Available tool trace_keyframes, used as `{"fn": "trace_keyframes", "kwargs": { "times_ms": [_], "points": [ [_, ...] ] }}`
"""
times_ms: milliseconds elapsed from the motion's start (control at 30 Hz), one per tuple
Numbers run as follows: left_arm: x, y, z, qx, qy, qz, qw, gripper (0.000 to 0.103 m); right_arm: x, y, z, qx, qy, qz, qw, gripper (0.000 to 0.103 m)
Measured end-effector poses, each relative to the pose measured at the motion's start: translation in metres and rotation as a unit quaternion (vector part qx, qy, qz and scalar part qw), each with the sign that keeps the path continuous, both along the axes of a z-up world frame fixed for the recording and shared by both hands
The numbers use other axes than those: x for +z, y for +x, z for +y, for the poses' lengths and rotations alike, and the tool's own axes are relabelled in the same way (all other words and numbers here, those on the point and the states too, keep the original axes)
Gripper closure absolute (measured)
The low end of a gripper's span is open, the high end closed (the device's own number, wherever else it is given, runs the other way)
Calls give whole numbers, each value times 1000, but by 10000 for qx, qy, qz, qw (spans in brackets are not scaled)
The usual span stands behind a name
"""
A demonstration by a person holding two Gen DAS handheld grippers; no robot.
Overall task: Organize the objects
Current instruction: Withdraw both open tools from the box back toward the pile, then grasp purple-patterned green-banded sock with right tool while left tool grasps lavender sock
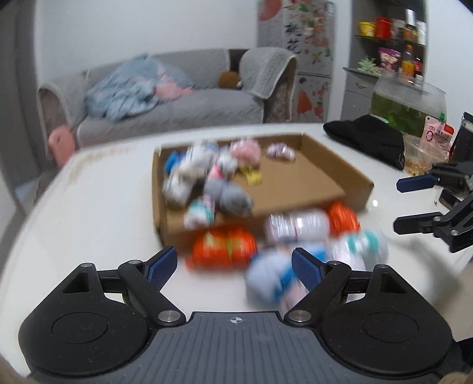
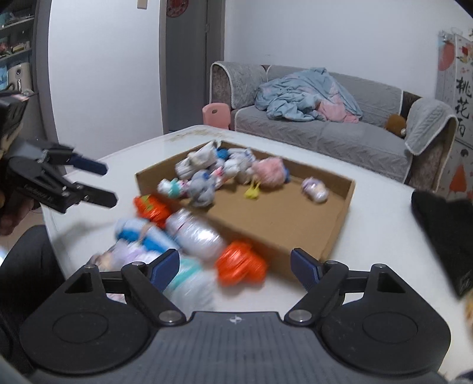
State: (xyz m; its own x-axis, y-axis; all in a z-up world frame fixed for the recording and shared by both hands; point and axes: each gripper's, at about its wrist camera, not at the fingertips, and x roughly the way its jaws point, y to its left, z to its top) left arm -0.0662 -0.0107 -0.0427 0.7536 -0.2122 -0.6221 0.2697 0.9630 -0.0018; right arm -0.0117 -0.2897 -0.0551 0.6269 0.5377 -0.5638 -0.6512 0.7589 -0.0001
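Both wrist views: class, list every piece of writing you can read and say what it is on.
"桃花": decorated cabinet, large black characters; a third below is cut off.
Pink pouch: print too small to read.
Left gripper: white lettering too blurred.
Shelf jars: labels unreadable.

Motion blur smears the bundles in the cardboard box and the loose pile before it, so their prints cannot be read. The black cloth is cut by the frame edge.

rolled bundles, apparently socks, in box; more bundles before it.
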Motion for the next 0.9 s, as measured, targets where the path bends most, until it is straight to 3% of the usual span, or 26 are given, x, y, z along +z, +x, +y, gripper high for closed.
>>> {"fn": "trace_keyframes", "kwargs": {
  "times_ms": [167,367,633,800,833,900],
  "points": [
    [-21,-28,8,96,-89,272,9995,15,-12,-33,9,-12,192,22,9998,23],
    [-38,-35,17,214,-201,496,9983,15,-27,-74,31,497,366,238,9978,22],
    [-34,-41,24,267,-244,457,9983,15,-48,-73,60,615,566,666,9943,20],
    [-36,-40,24,262,-266,503,9980,15,-54,-71,66,519,532,613,9954,20],
    [-36,-39,23,248,-265,510,9980,15,-55,-70,66,504,570,624,9951,21],
    [-35,-39,22,210,-249,518,9981,15,-56,-69,65,485,629,614,9950,33]
  ]
}}
